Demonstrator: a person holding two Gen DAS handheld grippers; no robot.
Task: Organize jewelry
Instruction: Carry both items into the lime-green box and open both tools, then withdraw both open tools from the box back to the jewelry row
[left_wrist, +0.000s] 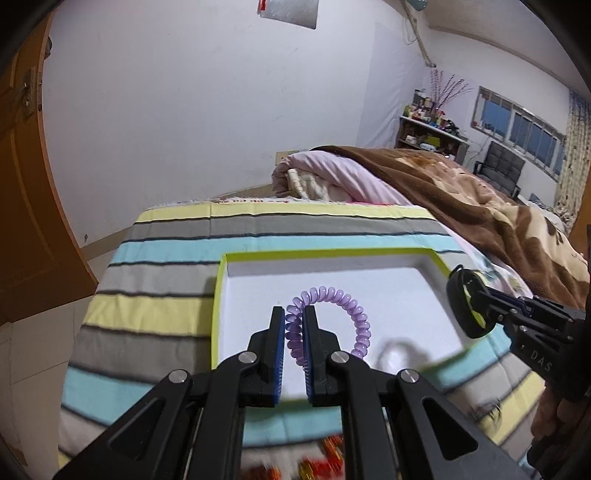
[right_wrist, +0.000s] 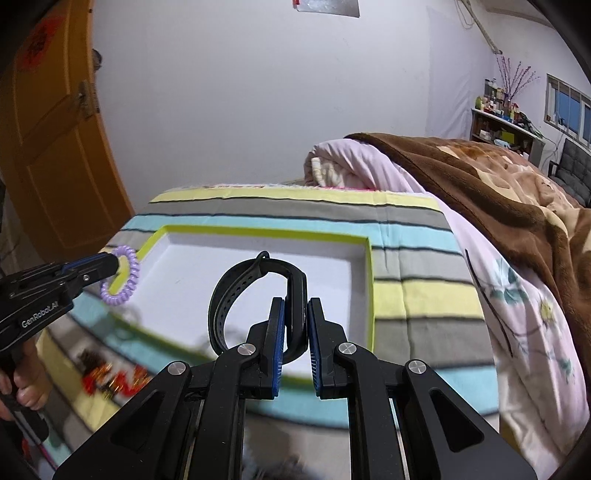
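Note:
A purple spiral coil bracelet (left_wrist: 332, 306) hangs in the air above the white tray, with my left gripper (left_wrist: 294, 317) shut on its left side. The same coil bracelet (right_wrist: 123, 275) shows at the left of the right wrist view, held by the left gripper (right_wrist: 110, 264). My right gripper (right_wrist: 296, 310) is shut on a black watch band (right_wrist: 255, 295), whose loop stands up over the tray. In the left wrist view that black band (left_wrist: 463, 306) and the right gripper (left_wrist: 487, 299) sit at the tray's right edge. The white tray with a lime-green rim (left_wrist: 332, 254) (right_wrist: 266, 232) lies on a striped cloth.
The striped cloth (left_wrist: 166, 258) covers the bed's end; a pink quilt (left_wrist: 332, 177) and brown blanket (left_wrist: 480, 206) are heaped behind the tray. Blurred red and gold trinkets (right_wrist: 110, 376) lie near the front. An orange door (left_wrist: 22, 221) stands left. A person's hand (right_wrist: 26, 387) holds the left gripper's handle.

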